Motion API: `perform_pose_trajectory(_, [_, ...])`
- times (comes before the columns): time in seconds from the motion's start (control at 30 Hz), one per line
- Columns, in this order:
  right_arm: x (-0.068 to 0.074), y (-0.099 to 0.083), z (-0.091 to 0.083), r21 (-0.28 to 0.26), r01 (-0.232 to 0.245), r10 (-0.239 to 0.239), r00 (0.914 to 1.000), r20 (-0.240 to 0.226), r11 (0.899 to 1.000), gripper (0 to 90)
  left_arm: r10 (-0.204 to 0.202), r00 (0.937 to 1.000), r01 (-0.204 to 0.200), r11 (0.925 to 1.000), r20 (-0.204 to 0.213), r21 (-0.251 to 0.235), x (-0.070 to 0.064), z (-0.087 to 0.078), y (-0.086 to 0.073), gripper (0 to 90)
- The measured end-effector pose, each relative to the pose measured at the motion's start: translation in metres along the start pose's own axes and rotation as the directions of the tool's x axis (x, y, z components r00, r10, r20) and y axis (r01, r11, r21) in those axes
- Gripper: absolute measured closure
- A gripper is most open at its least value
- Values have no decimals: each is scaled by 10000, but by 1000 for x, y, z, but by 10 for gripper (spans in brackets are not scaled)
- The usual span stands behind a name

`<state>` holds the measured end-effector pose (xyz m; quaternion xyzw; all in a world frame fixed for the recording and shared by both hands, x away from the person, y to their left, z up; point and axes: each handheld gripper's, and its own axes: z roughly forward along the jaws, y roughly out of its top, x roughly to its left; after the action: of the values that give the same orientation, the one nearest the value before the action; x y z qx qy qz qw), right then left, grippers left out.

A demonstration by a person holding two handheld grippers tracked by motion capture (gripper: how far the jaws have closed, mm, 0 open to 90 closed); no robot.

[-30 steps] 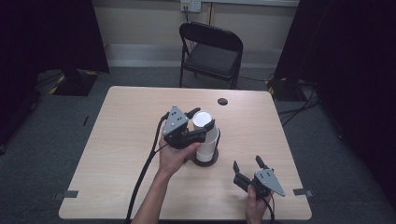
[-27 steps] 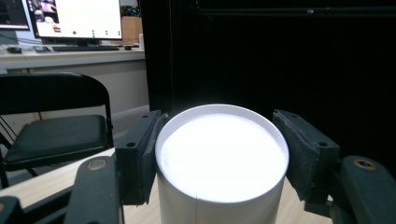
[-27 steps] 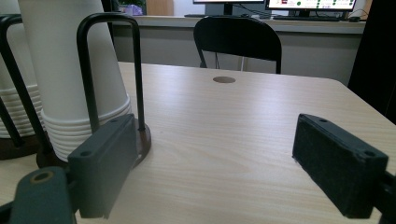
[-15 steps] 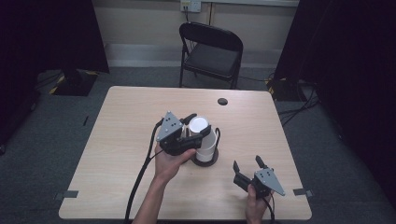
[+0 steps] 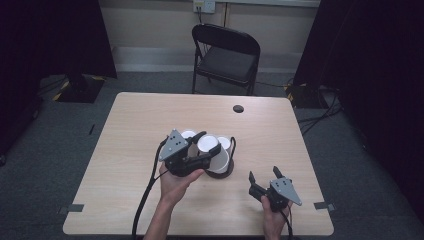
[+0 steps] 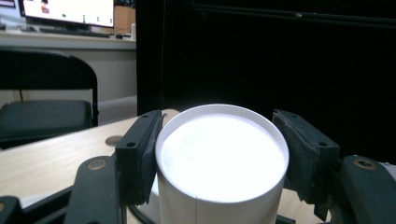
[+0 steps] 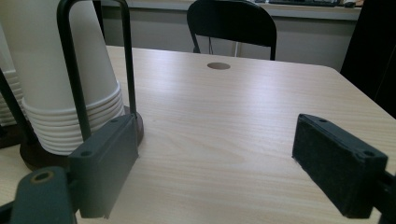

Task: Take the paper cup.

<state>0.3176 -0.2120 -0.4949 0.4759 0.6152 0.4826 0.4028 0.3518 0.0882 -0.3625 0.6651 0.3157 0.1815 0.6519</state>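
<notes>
We see a pale wooden table (image 5: 130, 130) on grey carpet (image 5: 45, 145), a black folding chair (image 5: 226, 55) at its far side, dark curtains (image 5: 45, 40) left and right.

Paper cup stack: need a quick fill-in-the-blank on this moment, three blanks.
1. The left tool has its jaws around a white paper ____.
2. The stack of cups stands on a dark round base with thin black ____ uprights.
3. The right tool has its jaws ____ and holds nothing.
Missing words: cup; wire; open
</notes>
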Motion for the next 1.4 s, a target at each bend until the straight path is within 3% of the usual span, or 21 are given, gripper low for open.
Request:
perform_pose_trajectory(0.07, [0,-1,-2,-131,-74,71,9996,-264,9999,140,-247,9997,247,9997,48,32,3,-3,-3,357])
perform_pose_trajectory(0.13, [1,-1,-2,-124,-43,41,9998,-203,9999,141,-458,9989,457,9989,96,46,5,-5,-5,356])
perform_pose_trajectory(0.27, [4,0,-1,131,-95,101,9991,-417,9999,147,-899,9950,895,9959,425,112,7,-10,-9,356])
perform_pose_trajectory(0.3, [5,0,-1,173,-75,84,9986,-517,9998,154,-956,9937,947,9953,590,190,6,-12,-11,356])
perform_pose_trajectory(0.33, [8,0,-2,201,-236,254,9951,-953,9995,180,-877,9949,867,9960,506,200,5,-12,-12,356])
perform_pose_trajectory(0.37, [8,0,-2,201,-236,254,9951,-953,9995,180,-865,9953,854,9960,423,277,5,-13,-13,356])
perform_pose_trajectory(0.43, [15,2,-4,240,-300,335,9866,-1599,9993,196,-981,9938,963,9948,533,345,5,-14,-16,356])
perform_pose_trajectory(0.47, [15,2,-4,240,-300,335,9866,-1599,9993,196,-1127,9923,1112,9933,510,326,5,-15,-17,356])
perform_pose_trajectory(0.5, [22,4,-6,211,-85,125,9802,-1975,9997,206,-1277,9904,1261,9915,531,331,5,-15,-19,356])
perform_pose_trajectory(0.53, [22,4,-6,211,-85,125,9802,-1975,9997,206,-1389,9887,1371,9899,565,349,6,-16,-21,356])
perform_pose_trajectory(0.67, [37,5,-7,121,246,-207,9665,-2558,9996,206,-1951,9779,1932,9806,757,316,9,-21,-29,356])
perform_pose_trajectory(0.7, [43,4,-8,-27,308,-304,9609,-2752,9995,257,-2112,9745,2094,9773,764,312,10,-23,-31,356])
perform_pose_trajectory(0.73, [43,4,-8,-27,308,-304,9609,-2752,9995,257,-2179,9733,2163,9759,728,300,11,-24,-33,356])
perform_pose_trajectory(0.87, [54,4,-10,-178,300,-343,9390,-3422,9994,297,-2512,9657,2490,9677,653,401,15,-30,-41,356])
perform_pose_trajectory(1.03, [66,4,-12,-569,476,-666,9122,-4043,9972,370,-3224,9441,3219,9466,687,179,15,-35,-54,357])
perform_pose_trajectory(1.13, [71,3,-13,-823,448,-767,8935,-4424,9956,406,-3758,9223,3759,9265,903,168,15,-36,-65,357])
perform_pose_trajectory(1.2, [73,2,-13,-963,472,-866,8832,-4609,9942,423,-3886,9171,3888,9212,894,153,17,-37,-69,356])
perform_pose_trajectory(1.27, [75,1,-15,-1114,490,-969,8722,-4794,9926,444,-4178,9016,4188,9079,1123,162,19,-39,-72,357])
perform_pose_trajectory(1.3, [76,1,-15,-1242,522,-1071,8644,-4912,9909,456,-4226,8988,4236,9057,1164,174,20,-39,-73,356])
perform_pose_trajectory(1.4, [77,2,-17,-1560,458,-1187,8588,-4984,9867,476,-4559,8804,4587,8886,1305,102,21,-41,-75,356])
